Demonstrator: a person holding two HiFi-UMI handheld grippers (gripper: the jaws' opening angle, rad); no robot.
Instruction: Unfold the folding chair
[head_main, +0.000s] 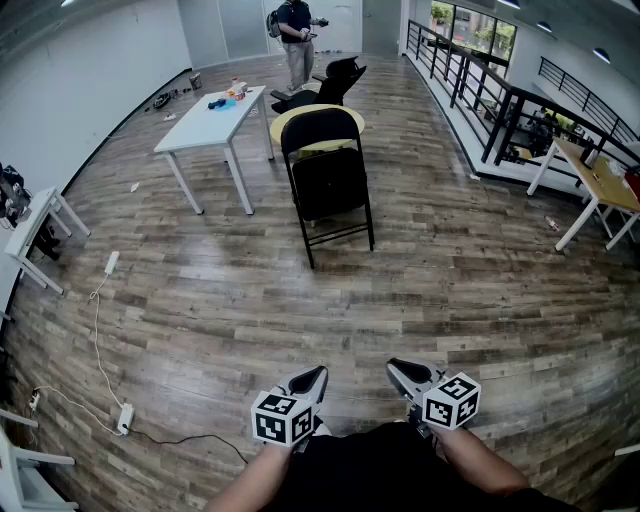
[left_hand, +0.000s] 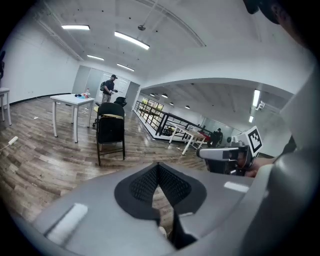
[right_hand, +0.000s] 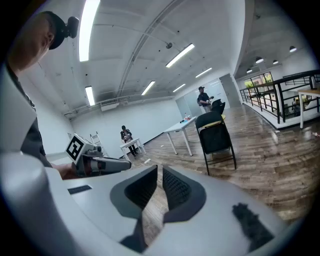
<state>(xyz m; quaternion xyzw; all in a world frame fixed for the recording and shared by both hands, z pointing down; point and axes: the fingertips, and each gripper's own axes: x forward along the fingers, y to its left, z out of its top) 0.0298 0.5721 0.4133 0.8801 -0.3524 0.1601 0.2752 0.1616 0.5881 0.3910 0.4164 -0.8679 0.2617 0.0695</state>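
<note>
The black folding chair (head_main: 325, 170) stands folded in the middle of the wooden floor, its seat flat up against the back. It also shows far off in the left gripper view (left_hand: 111, 130) and the right gripper view (right_hand: 216, 136). Both grippers hover low in front of the person, well short of the chair. My left gripper (head_main: 313, 380) (left_hand: 159, 167) is shut and empty. My right gripper (head_main: 398, 368) (right_hand: 160, 170) is all but closed, a thin slit between its pads, with nothing held. Each gripper shows in the other's view: the right gripper (left_hand: 220, 154) and the left gripper (right_hand: 100, 164).
A white table (head_main: 210, 120) stands left of the chair, a yellow round table (head_main: 352, 117) just behind it. A person (head_main: 297, 40) and an office chair (head_main: 335, 80) are at the back. A black railing (head_main: 470, 80) and a desk (head_main: 590, 185) are to the right. A cable and power strip (head_main: 110, 265) lie at left.
</note>
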